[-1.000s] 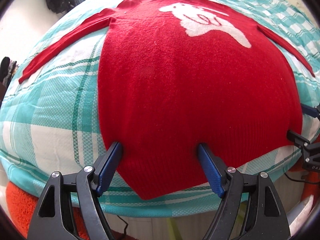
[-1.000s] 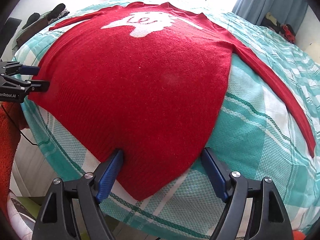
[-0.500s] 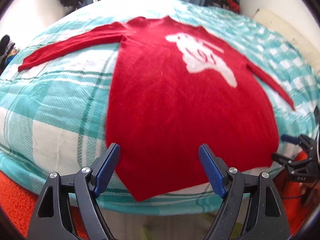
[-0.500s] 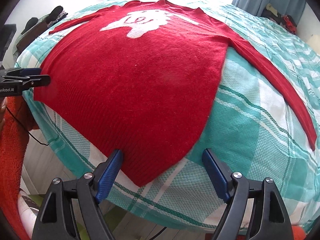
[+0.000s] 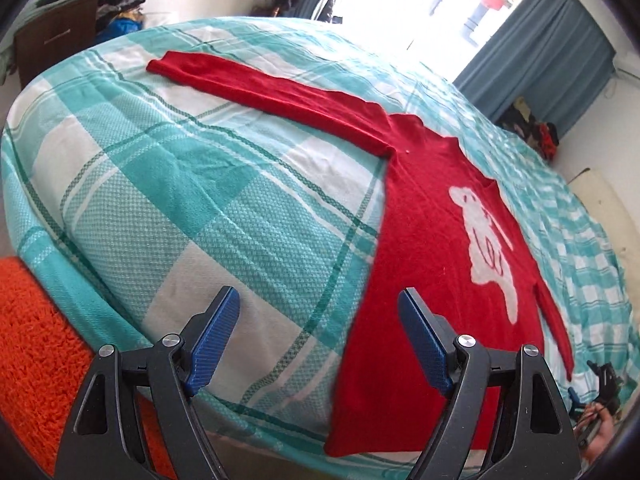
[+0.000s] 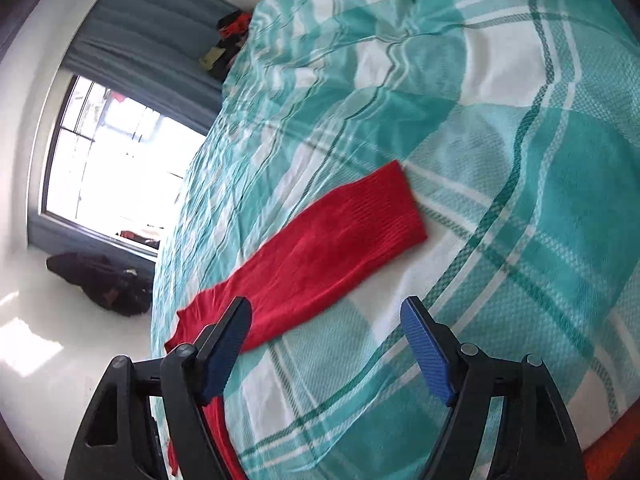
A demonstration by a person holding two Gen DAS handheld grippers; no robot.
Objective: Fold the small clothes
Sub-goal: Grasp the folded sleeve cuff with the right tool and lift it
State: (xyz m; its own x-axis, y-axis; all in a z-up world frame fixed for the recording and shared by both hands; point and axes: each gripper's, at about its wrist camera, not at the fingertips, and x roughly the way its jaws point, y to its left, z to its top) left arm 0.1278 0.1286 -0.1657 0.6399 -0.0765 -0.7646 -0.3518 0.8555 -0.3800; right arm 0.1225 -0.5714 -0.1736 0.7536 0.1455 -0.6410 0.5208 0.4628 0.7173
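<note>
My left gripper (image 5: pixel 318 340) hangs with jaws spread wide, gripping nothing, above the near edge of the checked bedspread (image 5: pixel 192 208). The red sweater (image 5: pixel 416 264) lies flat on it, its body toward three o'clock, one sleeve (image 5: pixel 272 92) stretched out toward eleven o'clock. My right gripper (image 6: pixel 326 348) is also spread wide and bare; the other sleeve (image 6: pixel 324 252) lies on the bedspread, running from under my left-hand finger (image 6: pixel 224 344) up toward one o'clock.
</note>
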